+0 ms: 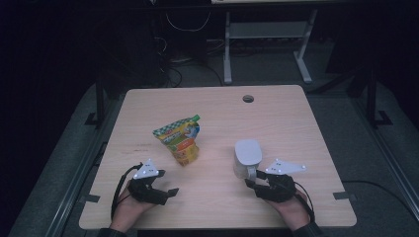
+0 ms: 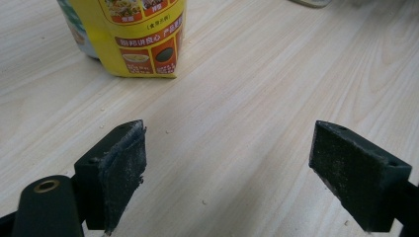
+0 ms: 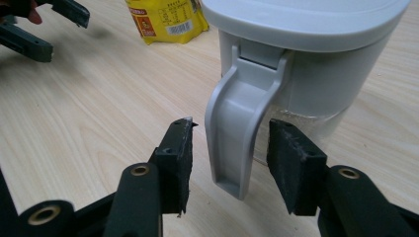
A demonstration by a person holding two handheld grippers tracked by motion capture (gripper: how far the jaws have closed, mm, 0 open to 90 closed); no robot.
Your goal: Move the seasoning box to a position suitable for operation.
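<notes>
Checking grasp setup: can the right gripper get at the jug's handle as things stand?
Probably yes. The right gripper already straddles the handle of the jug, jaws either side with small gaps; nothing lies between them and the handle.

pouch [image 1: 180, 138] left of jug [image 1: 247, 157] on table [image 1: 276, 118]

The table [image 1: 276, 118] is showing pale wood-grain laminate, smooth and matt; the jug [image 3: 316, 64] is looking like grey plastic with a satin lid and a clearer lower wall; the pouch [image 1: 181, 139] is gleaming as glossy printed film; the 2 jaw pads [image 2: 123, 168] are wearing rough, dusty black rubber.
</notes>
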